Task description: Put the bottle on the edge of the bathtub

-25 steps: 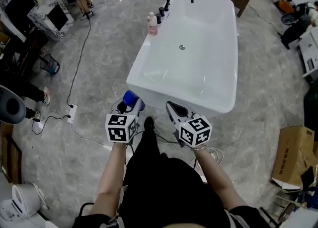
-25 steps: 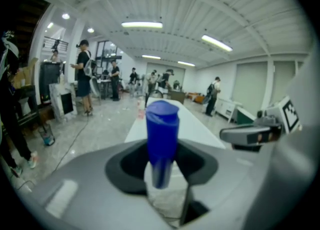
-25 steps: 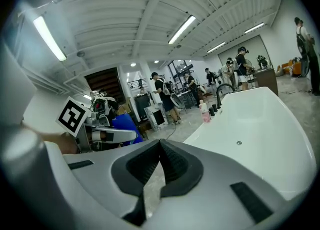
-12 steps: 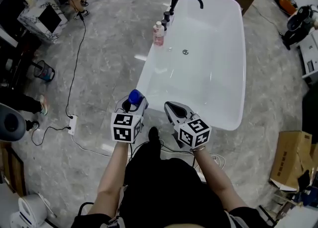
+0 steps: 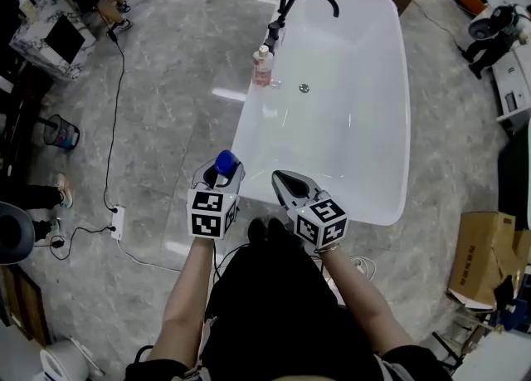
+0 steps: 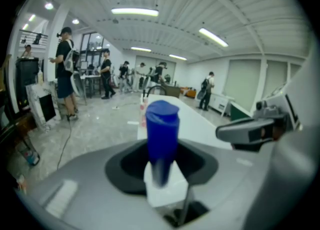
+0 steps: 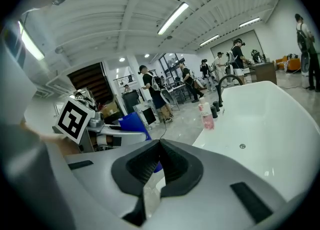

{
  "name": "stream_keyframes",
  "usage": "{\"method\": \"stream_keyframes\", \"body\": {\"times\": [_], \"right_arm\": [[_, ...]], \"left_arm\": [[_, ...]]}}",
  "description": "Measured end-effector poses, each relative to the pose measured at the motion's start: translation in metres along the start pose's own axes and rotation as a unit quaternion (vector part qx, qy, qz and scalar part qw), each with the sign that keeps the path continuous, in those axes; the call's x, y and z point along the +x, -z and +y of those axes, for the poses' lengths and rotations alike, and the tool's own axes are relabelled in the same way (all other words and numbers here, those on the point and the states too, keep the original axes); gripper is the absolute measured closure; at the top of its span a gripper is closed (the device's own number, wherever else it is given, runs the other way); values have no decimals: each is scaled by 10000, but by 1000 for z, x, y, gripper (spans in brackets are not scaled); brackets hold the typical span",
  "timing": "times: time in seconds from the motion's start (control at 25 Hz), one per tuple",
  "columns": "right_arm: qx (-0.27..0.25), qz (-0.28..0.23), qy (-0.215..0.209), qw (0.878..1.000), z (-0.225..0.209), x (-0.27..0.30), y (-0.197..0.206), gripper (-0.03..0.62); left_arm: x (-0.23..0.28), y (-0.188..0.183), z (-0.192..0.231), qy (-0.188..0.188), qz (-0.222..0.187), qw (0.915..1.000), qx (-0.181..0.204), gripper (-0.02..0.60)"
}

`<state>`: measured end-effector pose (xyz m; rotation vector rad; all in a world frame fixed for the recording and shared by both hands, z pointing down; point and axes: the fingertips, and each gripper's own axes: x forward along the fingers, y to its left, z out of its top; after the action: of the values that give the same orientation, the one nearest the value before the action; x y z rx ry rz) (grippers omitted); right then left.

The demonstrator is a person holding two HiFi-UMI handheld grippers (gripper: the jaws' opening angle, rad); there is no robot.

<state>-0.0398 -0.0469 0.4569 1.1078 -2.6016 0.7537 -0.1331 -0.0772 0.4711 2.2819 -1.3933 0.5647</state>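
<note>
- Task's barely halfway, by the look of it: the left tool has its jaws clamped on the blue-capped bottle. That sits low and centre in the head view, up in the air and just short of the near end of the bathtub.
- In the left gripper view the blue cap sticks up right in the middle of the frame from between the jaws, so the grip looks solid enough.
- The right tool is just beside it, to the right in the head view. Its jaws are closed tip to tip with nothing in them.
- What's left, as a guess: carry the bottle over the white rim, stand it upright there, let go and back off. None of that has happened yet, since the bottle isn't touching the tub.
- There's already a pink bottle standing on the tub's left rim in the upper middle of the head view, near the black faucet.
- Writing: not much luck. The pink bottle has a label with some print in the right gripper view, but it's too small to read.
- The cubes on both tools only carry black-and-white square marker patterns, no words.
- The cardboard box on the floor at lower right shows no legible print either.
</note>
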Motion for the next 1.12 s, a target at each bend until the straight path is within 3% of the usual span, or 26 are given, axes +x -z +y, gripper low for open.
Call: {"method": "stream_keyframes", "body": {"times": [0.36, 1.12], "right_arm": [[-89, -58, -55, 9999, -24, 34, -11, 591], [153, 216, -56, 9996, -122, 87, -20, 591]], "left_arm": [[48, 2, 18, -79, 140, 9999, 62, 425], [191, -46, 54, -192, 122, 9992, 323, 425]]}}
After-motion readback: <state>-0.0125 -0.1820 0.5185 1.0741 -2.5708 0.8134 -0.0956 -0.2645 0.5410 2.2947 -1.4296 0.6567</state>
